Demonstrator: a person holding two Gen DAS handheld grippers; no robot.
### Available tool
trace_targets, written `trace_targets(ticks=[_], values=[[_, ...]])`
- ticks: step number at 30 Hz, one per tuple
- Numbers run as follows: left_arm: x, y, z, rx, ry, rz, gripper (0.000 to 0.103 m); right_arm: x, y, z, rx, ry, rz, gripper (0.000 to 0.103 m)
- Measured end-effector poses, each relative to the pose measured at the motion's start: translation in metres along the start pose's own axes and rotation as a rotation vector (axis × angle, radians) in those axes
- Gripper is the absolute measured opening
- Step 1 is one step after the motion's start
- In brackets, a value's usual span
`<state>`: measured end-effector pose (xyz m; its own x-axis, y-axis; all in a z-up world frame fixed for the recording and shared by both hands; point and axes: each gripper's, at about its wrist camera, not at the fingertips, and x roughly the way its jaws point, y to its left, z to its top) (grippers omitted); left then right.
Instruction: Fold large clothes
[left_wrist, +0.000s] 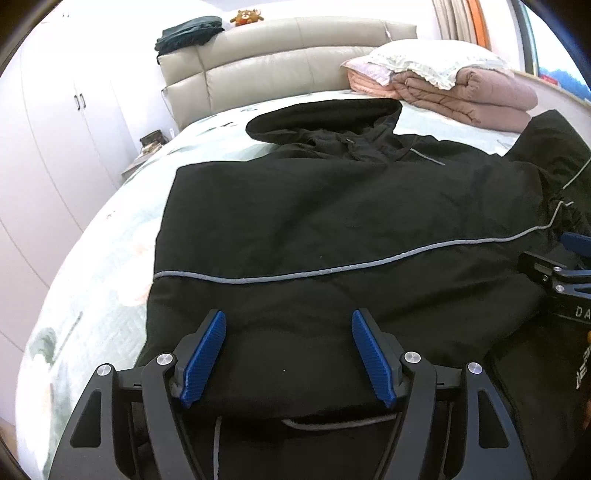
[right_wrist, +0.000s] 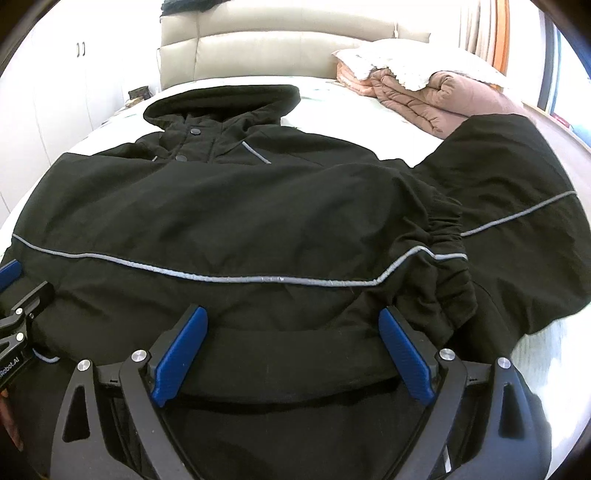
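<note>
Both tongs (left_wrist: 288, 354) (right_wrist: 291, 347) wide over black jacket (right_wrist: 258, 206), "Robot.AI" lettering

Bright bedroom with a wide bed and padded headboard

The bed (left_wrist: 96, 295), under a pale floral sheet, backs onto a beige leather headboard (left_wrist: 280, 62). White wardrobe doors (left_wrist: 55, 122) fill the left wall beside a low nightstand (left_wrist: 142, 162). Striped curtains (left_wrist: 456, 18) and a window (left_wrist: 554, 62) admit daylight at right.
</note>
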<state>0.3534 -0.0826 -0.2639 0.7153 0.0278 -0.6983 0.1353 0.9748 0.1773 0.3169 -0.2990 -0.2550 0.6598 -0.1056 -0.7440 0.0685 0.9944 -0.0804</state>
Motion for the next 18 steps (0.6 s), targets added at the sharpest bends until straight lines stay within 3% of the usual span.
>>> trace_targets(ticks=[3,7,12,16,18], values=[[-0.009,-0.01,0.018,0.017,0.081,0.034,0.072,-0.003,0.004,0.003,-0.01,0.029,-0.032,0.095],[-0.056,-0.04,0.069,0.085,0.114,0.0,0.072,-0.035,-0.014,0.019,0.059,0.119,0.011,0.094],[-0.12,-0.081,0.134,0.103,0.222,-0.088,0.072,-0.118,-0.08,0.053,0.106,0.155,-0.03,0.094],[-0.171,-0.126,0.176,0.124,0.259,-0.097,0.072,-0.155,-0.14,0.07,0.054,0.247,-0.086,0.094],[-0.196,-0.154,0.191,0.119,0.295,-0.095,0.072,-0.169,-0.18,0.077,0.071,0.309,-0.043,0.094]])
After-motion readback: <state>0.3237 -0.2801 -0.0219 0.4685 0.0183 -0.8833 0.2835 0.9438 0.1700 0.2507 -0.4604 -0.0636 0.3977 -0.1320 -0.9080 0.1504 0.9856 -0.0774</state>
